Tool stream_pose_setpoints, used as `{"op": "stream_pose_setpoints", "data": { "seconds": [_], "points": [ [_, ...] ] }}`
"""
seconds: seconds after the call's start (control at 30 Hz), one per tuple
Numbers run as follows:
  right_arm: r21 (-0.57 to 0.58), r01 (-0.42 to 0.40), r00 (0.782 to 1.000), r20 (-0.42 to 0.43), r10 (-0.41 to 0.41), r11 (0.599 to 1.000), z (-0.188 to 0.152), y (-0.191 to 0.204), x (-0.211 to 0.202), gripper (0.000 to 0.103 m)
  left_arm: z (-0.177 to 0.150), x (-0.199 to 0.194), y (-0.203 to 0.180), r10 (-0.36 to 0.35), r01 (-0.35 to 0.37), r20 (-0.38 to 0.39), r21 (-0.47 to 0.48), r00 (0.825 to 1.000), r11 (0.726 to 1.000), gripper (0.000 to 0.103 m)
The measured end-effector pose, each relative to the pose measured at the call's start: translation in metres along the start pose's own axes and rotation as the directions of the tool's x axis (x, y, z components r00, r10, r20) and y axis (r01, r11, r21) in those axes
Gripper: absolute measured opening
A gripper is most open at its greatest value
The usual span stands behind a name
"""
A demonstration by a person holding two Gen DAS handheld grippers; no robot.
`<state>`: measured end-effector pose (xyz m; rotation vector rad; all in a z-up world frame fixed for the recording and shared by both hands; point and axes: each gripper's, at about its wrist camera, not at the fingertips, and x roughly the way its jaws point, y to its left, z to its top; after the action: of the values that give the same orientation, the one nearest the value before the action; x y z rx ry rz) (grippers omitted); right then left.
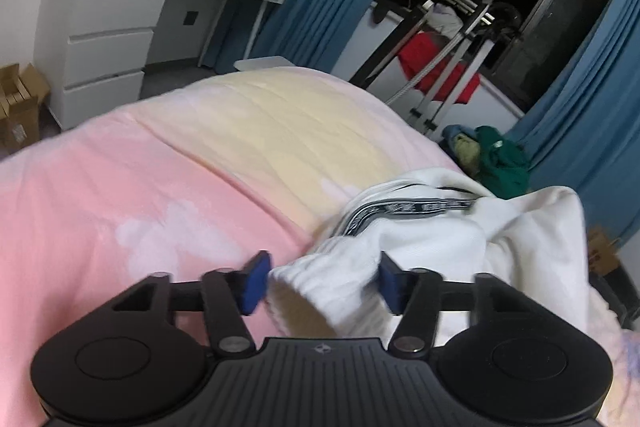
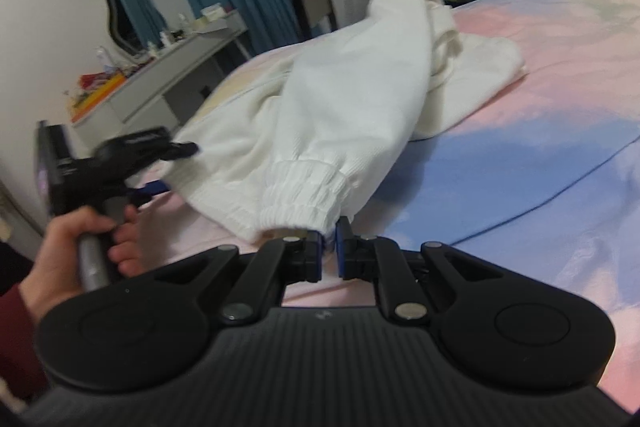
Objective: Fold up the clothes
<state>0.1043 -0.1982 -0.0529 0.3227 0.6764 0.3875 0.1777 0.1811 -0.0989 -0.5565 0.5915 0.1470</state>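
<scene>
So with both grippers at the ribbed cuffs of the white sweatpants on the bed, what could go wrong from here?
1. The left gripper straddles a bunched ribbed cuff; its blue pads may pinch only part of it, so it could slip.
2. The right gripper grips only the edge of the other ribbed cuff; a lift might pull it free.
3. The white sweatpants lie twisted, so folding could trap creases.

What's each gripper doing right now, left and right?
Left gripper: part open around a ribbed cuff of the white garment; firm grip cannot be told.
Right gripper: shut on the other cuff's edge.
</scene>
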Motion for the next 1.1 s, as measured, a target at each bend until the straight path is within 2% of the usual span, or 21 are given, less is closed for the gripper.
{"op": "stream_pose_setpoints", "data": {
  "seconds": [0.07,0.13,0.3,0.4,0.53,0.6,0.67,0.73,0.8,0.9,0.97,1.0,1.07,1.1],
  "points": [
    [0.014,-0.041,0.999,-0.003,0.041,0.999,-0.001,0.008,0.0,0.01,0.012,0.002,0.004,-0.008,0.008,-0.016,-0.012,1.0,1.0,0.039],
    [0.024,-0.083,0.997,-0.006,0.083,0.996,-0.002,0.019,0.001,0.01,0.031,-0.002,0.005,-0.031,0.031,-0.004,0.001,1.0,1.0,0.035],
    [0.023,-0.22,0.975,-0.021,0.22,0.975,-0.002,0.06,0.016,0.011,0.091,-0.018,0.004,-0.066,0.06,0.047,0.121,0.997,0.991,0.034],
    [0.022,-0.313,0.949,-0.034,0.313,0.95,0.0,0.091,0.033,0.011,0.129,-0.023,0.005,-0.061,0.049,0.049,0.216,0.997,0.975,0.034],
    [0.02,-0.424,0.903,-0.064,0.424,0.906,0.005,0.137,0.07,0.011,0.173,-0.021,0.013,-0.028,0.009,0.066,0.275,0.997,0.961,0.034],
    [0.017,-0.474,0.877,-0.08,0.474,0.88,0.004,0.16,0.092,0.011,0.187,-0.011,0.021,0.009,-0.034,0.082,0.313,0.997,0.949,0.035],
    [-0.003,-0.494,0.865,-0.105,0.491,0.87,-0.002,0.179,0.112,0.011,0.19,0.007,0.034,0.047,-0.07,0.078,0.332,0.996,0.941,0.035],
    [-0.022,-0.477,0.873,-0.13,0.471,0.878,-0.012,0.19,0.128,0.012,0.188,0.03,0.053,0.078,-0.088,0.046,0.323,0.996,0.942,0.035],
    [-0.041,-0.451,0.885,-0.15,0.441,0.892,-0.021,0.197,0.141,0.013,0.183,0.046,0.071,0.084,-0.083,0.008,0.276,0.996,0.958,0.035],
    [-0.081,-0.423,0.9,-0.156,0.408,0.902,-0.026,0.199,0.14,0.016,0.175,0.056,0.089,0.073,-0.068,-0.013,0.229,0.997,0.971,0.037],
    [-0.108,-0.412,0.906,-0.156,0.394,0.905,-0.026,0.2,0.134,0.023,0.174,0.05,0.091,0.076,-0.072,-0.007,0.239,0.997,0.968,0.044],
    [-0.122,-0.402,0.909,-0.168,0.381,0.907,-0.026,0.2,0.131,0.028,0.173,0.046,0.092,0.077,-0.074,-0.004,0.244,0.997,0.967,0.047],
    [-0.139,-0.385,0.914,-0.192,0.357,0.912,-0.023,0.196,0.125,0.047,0.169,0.034,0.093,0.091,-0.09,0.009,0.259,0.996,0.962,0.066],
    [-0.143,-0.38,0.915,-0.201,0.349,0.914,-0.023,0.193,0.122,0.066,0.165,0.024,0.093,0.107,-0.109,0.024,0.27,0.994,0.957,0.071]
  ]
}}
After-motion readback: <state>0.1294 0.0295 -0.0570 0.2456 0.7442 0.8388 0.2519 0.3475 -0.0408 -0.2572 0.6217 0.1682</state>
